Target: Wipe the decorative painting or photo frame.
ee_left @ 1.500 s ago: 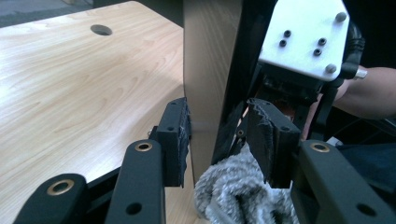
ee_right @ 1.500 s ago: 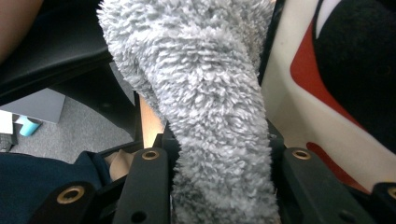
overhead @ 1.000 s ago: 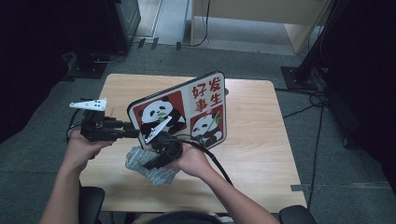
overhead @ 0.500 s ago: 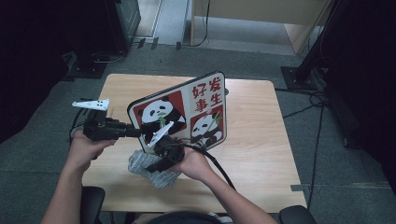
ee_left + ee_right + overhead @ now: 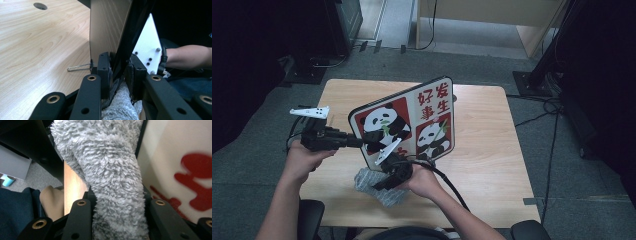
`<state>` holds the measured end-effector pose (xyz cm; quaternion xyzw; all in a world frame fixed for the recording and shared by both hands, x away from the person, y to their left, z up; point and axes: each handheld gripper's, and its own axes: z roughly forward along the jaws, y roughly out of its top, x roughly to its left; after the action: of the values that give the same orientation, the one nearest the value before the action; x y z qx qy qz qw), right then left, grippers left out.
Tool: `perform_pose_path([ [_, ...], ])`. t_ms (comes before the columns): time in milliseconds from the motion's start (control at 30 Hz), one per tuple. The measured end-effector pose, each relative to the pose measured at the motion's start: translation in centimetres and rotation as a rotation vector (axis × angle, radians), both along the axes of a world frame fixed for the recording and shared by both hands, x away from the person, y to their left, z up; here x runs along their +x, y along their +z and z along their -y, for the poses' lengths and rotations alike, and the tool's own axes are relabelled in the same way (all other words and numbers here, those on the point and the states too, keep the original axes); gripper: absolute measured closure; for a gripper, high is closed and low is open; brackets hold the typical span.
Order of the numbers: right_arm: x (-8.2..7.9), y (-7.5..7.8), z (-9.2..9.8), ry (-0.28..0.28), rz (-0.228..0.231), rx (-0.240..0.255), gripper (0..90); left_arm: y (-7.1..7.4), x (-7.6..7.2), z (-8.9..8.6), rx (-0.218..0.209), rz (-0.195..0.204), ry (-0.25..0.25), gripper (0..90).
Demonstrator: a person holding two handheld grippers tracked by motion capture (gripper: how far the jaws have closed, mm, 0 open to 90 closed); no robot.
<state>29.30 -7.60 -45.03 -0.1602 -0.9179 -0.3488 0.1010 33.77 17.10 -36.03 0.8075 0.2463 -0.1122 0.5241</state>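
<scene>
Two grippers: each pinching something.
Table (image 5: 492, 150): light wood, cable hole at a far corner.
Panda board (image 5: 404, 125): tilted upright above the table; red characters 好, 发, 事, 生.
Left gripper (image 5: 354, 142): jaws just closed, clamping the board's edge.
Right gripper (image 5: 377, 186): squeezed on grey fluffy cloth (image 5: 379, 192), below the board, near table edge.
Wire stand (image 5: 78, 67): behind the board.

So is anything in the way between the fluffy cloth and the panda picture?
Nothing visible. The right hand-held gripper is shut on the grey cloth, right beside the panda board. The left hand-held gripper clamps the board's edge, holding it tilted up on the table.
</scene>
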Motion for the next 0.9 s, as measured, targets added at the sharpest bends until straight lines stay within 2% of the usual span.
perform_pose_path([
  [300,-0.2,-1.4,0.8,-0.007,-0.030,-0.015,67.9,0.0,0.0,0.0,0.007,-0.001,0.005,75.8],
  [433,-0.2,-1.8,1.2,-0.004,-0.010,-0.016,68.0,0.0,0.0,-0.1,0.008,-0.002,0.006,75.9],
  [767,0.1,-2.5,2.0,-0.008,-0.021,-0.043,68.0,0.0,0.0,-0.1,0.008,-0.001,0.006,76.0],
  [900,0.3,-2.5,2.6,-0.008,-0.008,-0.072,68.2,0.0,0.0,-0.1,0.002,-0.008,0.006,75.8],
])
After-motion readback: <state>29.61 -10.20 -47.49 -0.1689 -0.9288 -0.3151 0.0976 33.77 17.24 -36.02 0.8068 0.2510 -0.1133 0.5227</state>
